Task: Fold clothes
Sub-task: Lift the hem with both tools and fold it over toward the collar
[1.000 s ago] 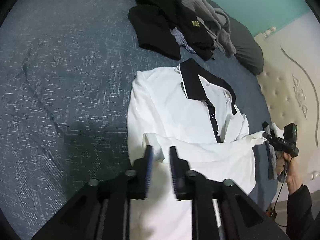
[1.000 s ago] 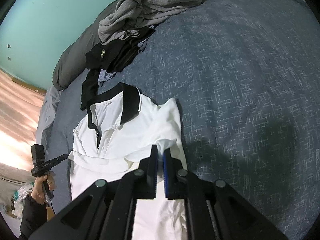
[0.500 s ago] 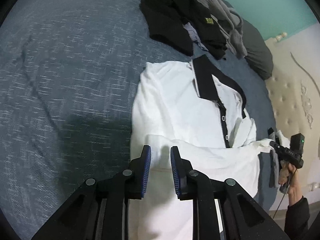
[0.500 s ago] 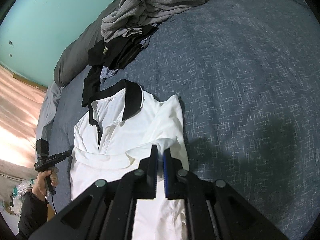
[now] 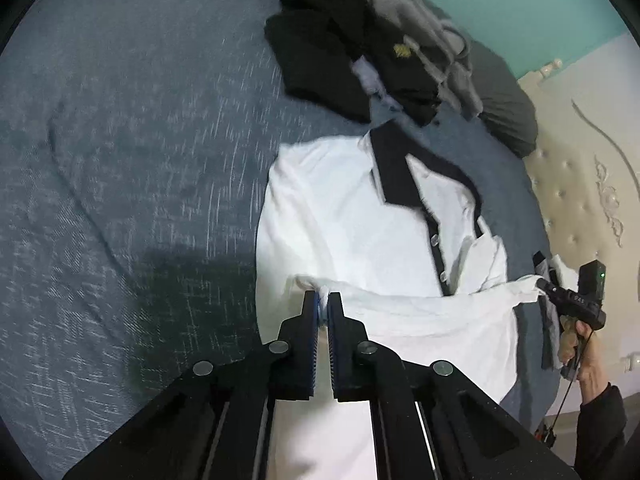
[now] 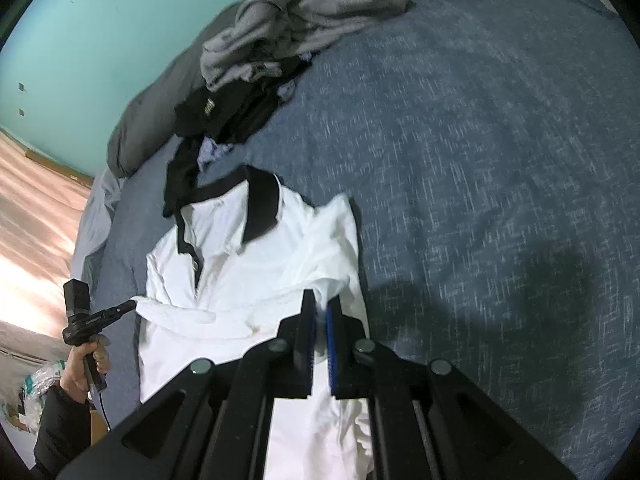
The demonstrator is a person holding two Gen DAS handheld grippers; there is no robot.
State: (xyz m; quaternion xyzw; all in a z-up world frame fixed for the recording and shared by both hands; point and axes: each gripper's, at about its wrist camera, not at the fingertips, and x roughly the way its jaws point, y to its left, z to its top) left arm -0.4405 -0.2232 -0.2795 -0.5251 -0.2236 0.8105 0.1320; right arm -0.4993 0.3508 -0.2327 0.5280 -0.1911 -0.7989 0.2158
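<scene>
One blue-grey bed cover [image 5: 132,168] fills the scene, and at its far side sits one heap of clothes, with one grey garment [image 6: 296,20] lying on top of one black garment [image 5: 320,60]. Nearer lies one white polo shirt [image 5: 344,216] with a black collar [image 5: 396,176], face up, its bottom hem folded up across the body. Two grippers work that hem: the left gripper [image 5: 323,300] is pinched tight on the hem's left corner, while the right gripper [image 6: 319,306] is clamped on the hem's right corner.
</scene>
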